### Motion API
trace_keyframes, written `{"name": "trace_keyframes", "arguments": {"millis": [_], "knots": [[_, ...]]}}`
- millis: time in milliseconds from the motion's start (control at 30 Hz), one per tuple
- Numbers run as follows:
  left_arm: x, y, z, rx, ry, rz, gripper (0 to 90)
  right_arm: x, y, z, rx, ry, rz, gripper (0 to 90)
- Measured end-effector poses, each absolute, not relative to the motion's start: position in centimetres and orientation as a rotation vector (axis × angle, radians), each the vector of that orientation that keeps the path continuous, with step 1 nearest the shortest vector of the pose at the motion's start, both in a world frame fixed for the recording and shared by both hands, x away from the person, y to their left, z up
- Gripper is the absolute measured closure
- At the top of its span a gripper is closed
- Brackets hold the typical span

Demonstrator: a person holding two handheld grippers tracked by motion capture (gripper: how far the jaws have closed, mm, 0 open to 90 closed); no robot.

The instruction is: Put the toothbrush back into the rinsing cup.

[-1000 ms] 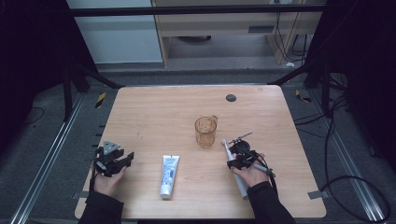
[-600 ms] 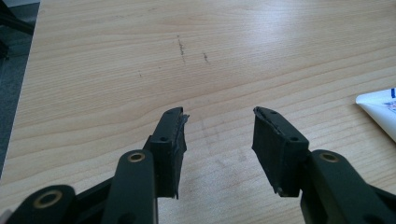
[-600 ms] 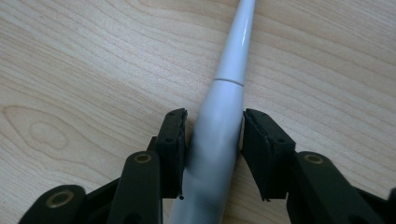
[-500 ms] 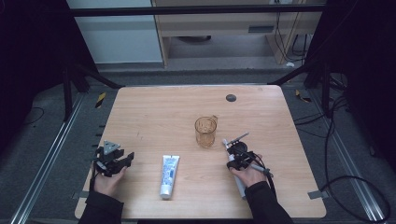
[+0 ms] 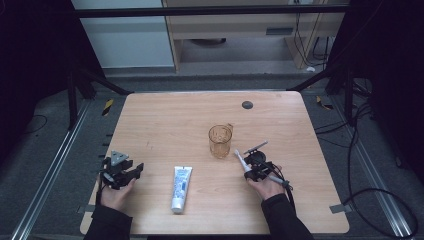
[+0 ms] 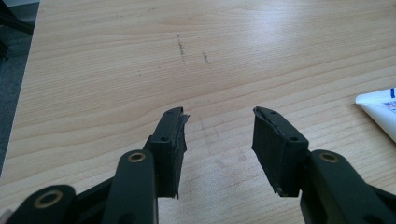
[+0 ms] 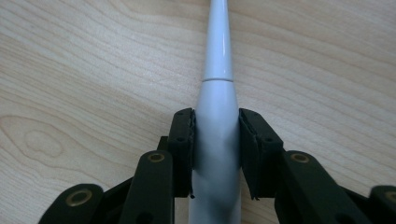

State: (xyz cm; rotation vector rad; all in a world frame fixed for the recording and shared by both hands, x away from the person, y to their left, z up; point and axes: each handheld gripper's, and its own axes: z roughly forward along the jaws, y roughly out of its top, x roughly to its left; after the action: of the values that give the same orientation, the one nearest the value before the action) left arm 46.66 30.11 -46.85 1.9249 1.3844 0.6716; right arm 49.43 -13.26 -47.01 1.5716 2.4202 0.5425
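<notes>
- High view is showing a wooden table (image 5: 165, 120) with an amber cup (image 5: 220, 140) near the middle, a tube of toothpaste (image 5: 180, 188) lying at the near edge, and a white electric toothbrush (image 5: 242, 161) lying just right of the cup.
- Right gripper (image 7: 215, 122) has just been closing; its pads are pressing both sides of the toothbrush handle (image 7: 215, 140), which is lying flat on the wood.
- Left gripper (image 6: 219, 128) is resting at the near left, jaws spread, nothing between them.
- Grasping looks done; lifting the toothbrush, probably toward the cup, is still remaining.
</notes>
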Motion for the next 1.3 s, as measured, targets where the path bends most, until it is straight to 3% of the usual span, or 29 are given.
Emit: {"name": "trace_keyframes", "arguments": {"millis": [1300], "knots": [[46.6,30.1,-46.8,1.916,1.377,0.683,53.3,47.4,-15.8,-38.5,1.351,1.947,1.256,67.5]]}}
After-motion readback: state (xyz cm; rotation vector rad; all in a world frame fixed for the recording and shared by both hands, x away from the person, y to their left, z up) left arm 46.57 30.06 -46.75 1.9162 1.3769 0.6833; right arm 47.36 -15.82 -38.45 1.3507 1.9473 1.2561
